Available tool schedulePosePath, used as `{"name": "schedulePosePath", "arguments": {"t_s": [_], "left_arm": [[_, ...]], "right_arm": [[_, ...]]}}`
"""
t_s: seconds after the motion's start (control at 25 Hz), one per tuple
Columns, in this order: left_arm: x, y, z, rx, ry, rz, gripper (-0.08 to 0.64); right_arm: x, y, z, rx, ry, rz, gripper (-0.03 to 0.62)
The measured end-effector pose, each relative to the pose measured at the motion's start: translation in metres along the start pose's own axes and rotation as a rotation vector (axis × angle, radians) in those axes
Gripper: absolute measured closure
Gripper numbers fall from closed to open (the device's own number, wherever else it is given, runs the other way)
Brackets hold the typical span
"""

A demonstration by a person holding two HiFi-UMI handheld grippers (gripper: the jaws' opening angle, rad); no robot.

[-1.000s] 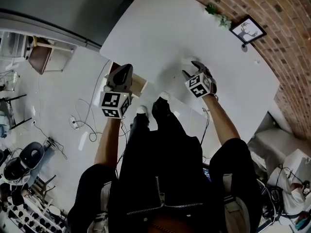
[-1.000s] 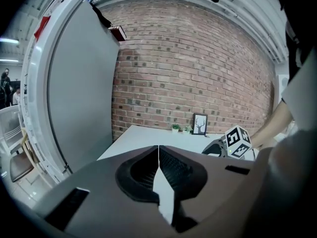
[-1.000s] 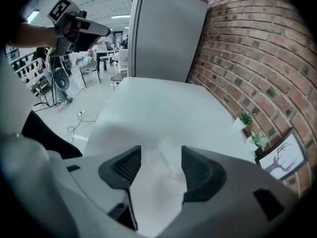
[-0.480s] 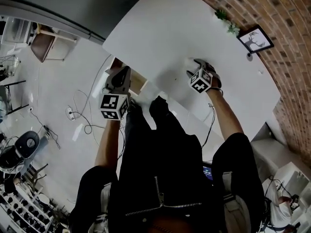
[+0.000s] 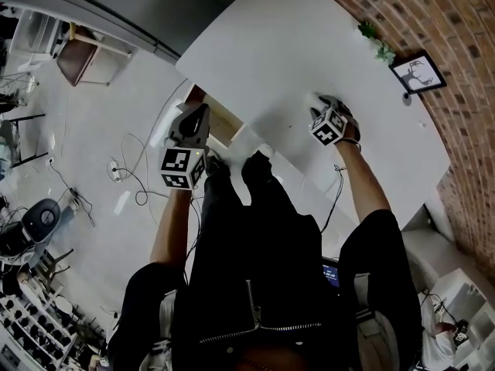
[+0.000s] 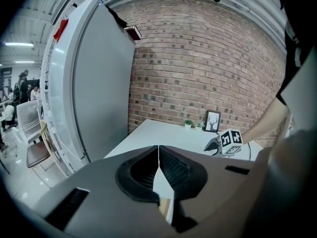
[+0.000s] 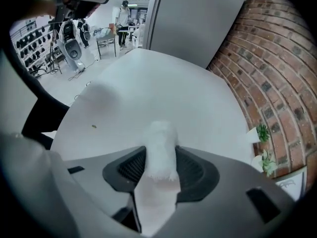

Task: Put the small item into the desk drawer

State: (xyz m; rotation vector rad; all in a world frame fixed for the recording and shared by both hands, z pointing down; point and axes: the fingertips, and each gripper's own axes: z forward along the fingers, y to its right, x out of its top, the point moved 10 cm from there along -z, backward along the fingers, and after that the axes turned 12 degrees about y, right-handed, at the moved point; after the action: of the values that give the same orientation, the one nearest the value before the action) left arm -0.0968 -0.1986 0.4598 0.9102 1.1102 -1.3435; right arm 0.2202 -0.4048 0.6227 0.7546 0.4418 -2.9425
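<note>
A small white fluffy item (image 7: 160, 150) lies on the white desk (image 5: 271, 45). My right gripper (image 7: 159, 168) points steeply down at it. Its jaws have just been closing, and both pads now press on the item's sides. In the head view the right gripper (image 5: 323, 107) is at the desk's near right part. My left gripper (image 5: 195, 118) hovers over the open wooden drawer (image 5: 226, 127) at the desk's left front edge. In the left gripper view the left gripper (image 6: 158, 155) is shut with nothing between its pads, and the right gripper's marker cube (image 6: 231, 139) shows beyond.
A framed picture (image 5: 418, 74) and small plants (image 5: 377, 43) stand at the desk's far edge by the brick wall (image 5: 464, 91). Cables (image 5: 131, 180) lie on the floor to the left. The person's legs and shoes (image 5: 259, 168) are under the desk's front edge.
The right gripper has come down onto the desk and its jaws have narrowed round the white item. The left gripper has shifted slightly over the drawer.
</note>
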Motion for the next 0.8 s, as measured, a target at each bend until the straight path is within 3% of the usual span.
{"name": "schedulePosePath", "arguments": {"t_s": [0.36, 0.8], "left_arm": [[0.004, -0.009, -0.009, -0.006, 0.009, 0.006, 0.538], [0.01, -0.021, -0.019, -0.028, 0.048, 0.001, 0.538]], "right_arm": [[0.013, -0.005, -0.01, -0.042, 0.047, 0.095, 0.421], [0.073, -0.007, -0.056, -0.111, 0.263, 0.236, 0.422]]}}
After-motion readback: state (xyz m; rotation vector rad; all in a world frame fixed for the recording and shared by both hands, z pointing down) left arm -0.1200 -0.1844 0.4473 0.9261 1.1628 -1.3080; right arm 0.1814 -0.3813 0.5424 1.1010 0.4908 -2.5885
